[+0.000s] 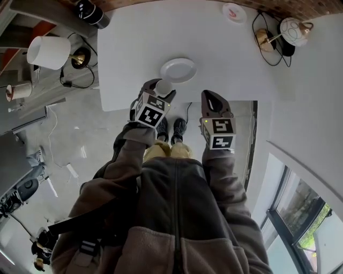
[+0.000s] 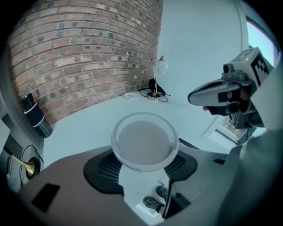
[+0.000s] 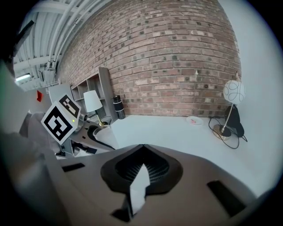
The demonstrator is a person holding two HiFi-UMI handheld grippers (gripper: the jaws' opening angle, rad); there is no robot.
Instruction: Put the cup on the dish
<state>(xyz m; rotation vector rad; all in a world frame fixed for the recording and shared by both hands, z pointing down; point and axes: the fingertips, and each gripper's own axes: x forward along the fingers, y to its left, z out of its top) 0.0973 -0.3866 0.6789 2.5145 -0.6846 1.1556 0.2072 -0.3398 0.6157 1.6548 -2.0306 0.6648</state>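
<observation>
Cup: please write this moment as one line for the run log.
left gripper: shut on translucent white cup | cup: beside round white dish, not on it | right gripper: jaws together, empty

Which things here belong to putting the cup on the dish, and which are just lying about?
Job:
cup, held in the left gripper
dish, on the table just beyond it

Lying about:
globe lamp
small saucer
black flask
shaded lamp
right gripper, shut and empty
</observation>
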